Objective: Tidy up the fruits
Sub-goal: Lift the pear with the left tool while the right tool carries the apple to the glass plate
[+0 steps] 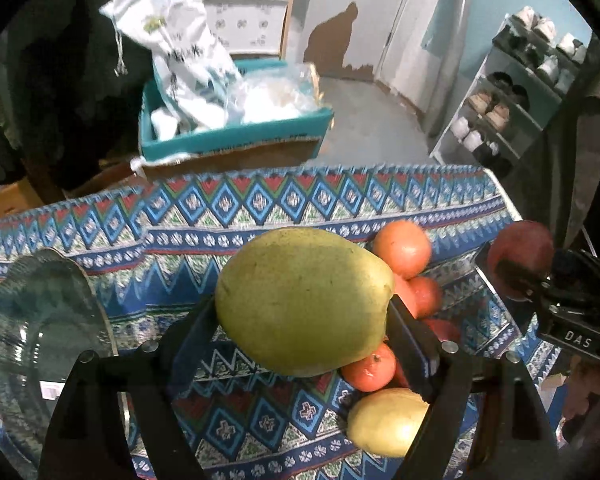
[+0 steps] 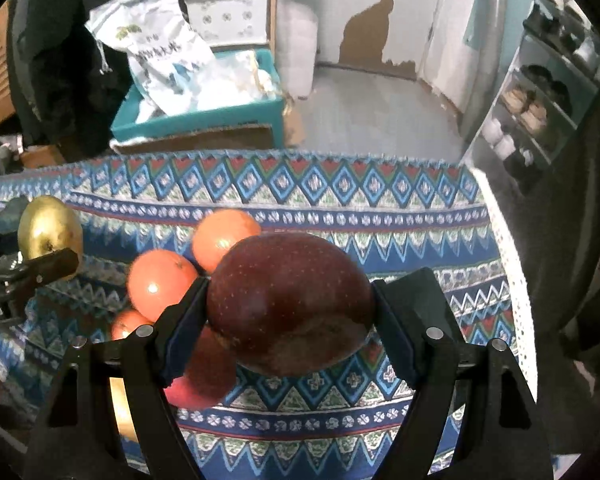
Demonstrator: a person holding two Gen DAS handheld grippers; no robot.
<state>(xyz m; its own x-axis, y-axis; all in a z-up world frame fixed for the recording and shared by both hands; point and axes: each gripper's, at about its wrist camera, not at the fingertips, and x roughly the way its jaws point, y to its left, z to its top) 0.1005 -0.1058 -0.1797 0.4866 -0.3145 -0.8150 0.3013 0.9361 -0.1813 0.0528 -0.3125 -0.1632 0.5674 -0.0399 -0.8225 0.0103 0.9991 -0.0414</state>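
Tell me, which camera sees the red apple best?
The right wrist view. There the red apple sits big and centred, squeezed between the right gripper fingers, over the tablecloth. The left wrist view shows it only small at the right edge, partly hidden by that gripper.

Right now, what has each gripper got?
Left gripper: closed on the green pear, lifted clear of the cloth.
Right gripper: closed on the dark red apple, also lifted.

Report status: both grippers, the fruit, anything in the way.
Left gripper shut on green pear. Right gripper shut on red apple. Oranges and yellow pear loose on the cloth; glass plate at left, unobstructed.
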